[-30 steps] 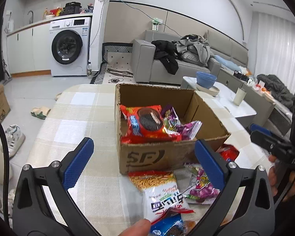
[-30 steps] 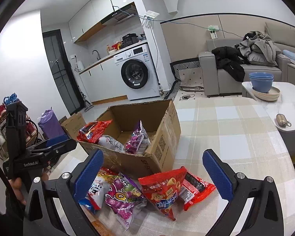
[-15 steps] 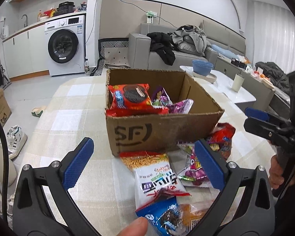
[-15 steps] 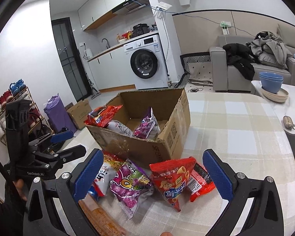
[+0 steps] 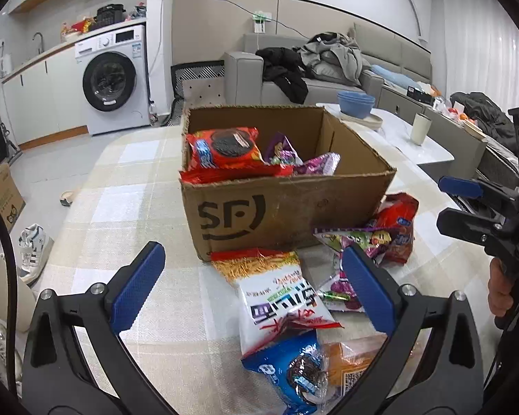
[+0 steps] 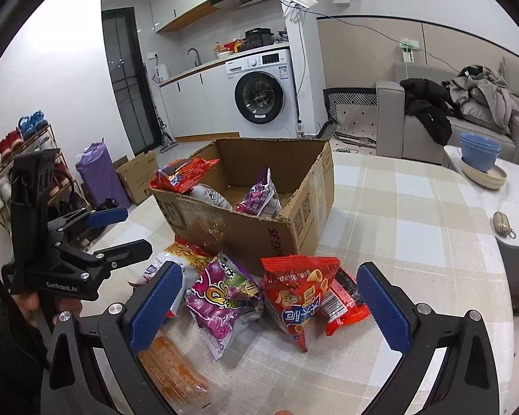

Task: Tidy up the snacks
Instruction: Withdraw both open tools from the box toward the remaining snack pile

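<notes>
A cardboard box (image 5: 283, 204) (image 6: 259, 228) stands on the checked tablecloth and holds a red cookie pack (image 5: 225, 152) and purple bags (image 6: 259, 197). In front of it lie loose snacks: a white noodle-snack bag (image 5: 280, 297), a blue cookie pack (image 5: 294, 373), a purple candy bag (image 6: 221, 297), a red chip bag (image 6: 294, 294) and a smaller red pack (image 6: 346, 301). My left gripper (image 5: 256, 287) is open above the white bag. My right gripper (image 6: 270, 306) is open, with the purple and red bags between its fingers but untouched.
The tablecloth (image 5: 128, 214) runs left of the box and the table (image 6: 415, 224) extends to the right of it. An orange wafer pack (image 6: 173, 370) lies near the front edge. A white side table with blue bowls (image 6: 479, 152) stands at the right. Sofa and washing machine behind.
Both grippers have drawn back and lowered toward the loose snacks in front of the box. More of the blue cookie pack and the orange pack show. Both stay open.
</notes>
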The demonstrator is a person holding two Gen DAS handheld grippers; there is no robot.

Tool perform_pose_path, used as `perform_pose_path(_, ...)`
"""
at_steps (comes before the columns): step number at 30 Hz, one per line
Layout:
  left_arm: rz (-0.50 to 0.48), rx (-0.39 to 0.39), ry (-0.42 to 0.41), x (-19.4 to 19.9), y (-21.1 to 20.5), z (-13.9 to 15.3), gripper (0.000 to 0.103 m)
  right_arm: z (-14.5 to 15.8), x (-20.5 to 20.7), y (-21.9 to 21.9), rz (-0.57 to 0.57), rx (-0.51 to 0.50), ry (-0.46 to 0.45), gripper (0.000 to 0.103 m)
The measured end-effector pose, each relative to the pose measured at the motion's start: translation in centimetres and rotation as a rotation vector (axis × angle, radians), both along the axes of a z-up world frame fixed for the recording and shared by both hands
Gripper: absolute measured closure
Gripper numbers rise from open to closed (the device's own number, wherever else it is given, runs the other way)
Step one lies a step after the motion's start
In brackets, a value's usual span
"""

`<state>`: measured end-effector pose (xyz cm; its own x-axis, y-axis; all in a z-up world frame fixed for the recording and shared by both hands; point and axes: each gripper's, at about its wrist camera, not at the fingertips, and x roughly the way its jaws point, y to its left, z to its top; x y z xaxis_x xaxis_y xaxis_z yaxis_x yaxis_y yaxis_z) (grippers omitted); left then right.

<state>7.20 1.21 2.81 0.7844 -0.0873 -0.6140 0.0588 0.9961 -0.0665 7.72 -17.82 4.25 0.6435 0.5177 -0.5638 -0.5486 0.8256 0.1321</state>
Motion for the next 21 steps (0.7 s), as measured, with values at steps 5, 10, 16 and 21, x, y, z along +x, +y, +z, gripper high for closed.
perform_pose_path(5,0.001,0.025,-0.002,-0.7,-0.3,-0.6,0.001,-0.1,0.0,-0.2,-0.001,-0.017,0.002,0.0)
perform_pose_path(10,-0.007,0.037,-0.007,-1.3,-0.5,-1.0,0.001,-1.1,1.1,-0.7,-0.006,-0.005,0.076,0.0)
perform_pose_path(16,-0.029,0.061,0.01,-1.2,-0.9,-1.5,0.001,-2.5,2.1,-0.6,-0.031,-0.04,0.115,0.0)
perform_pose_path(21,-0.026,0.057,0.021,-0.9,-0.8,-1.8,0.001,-3.4,2.8,-0.8,-0.049,-0.03,0.148,0.0)
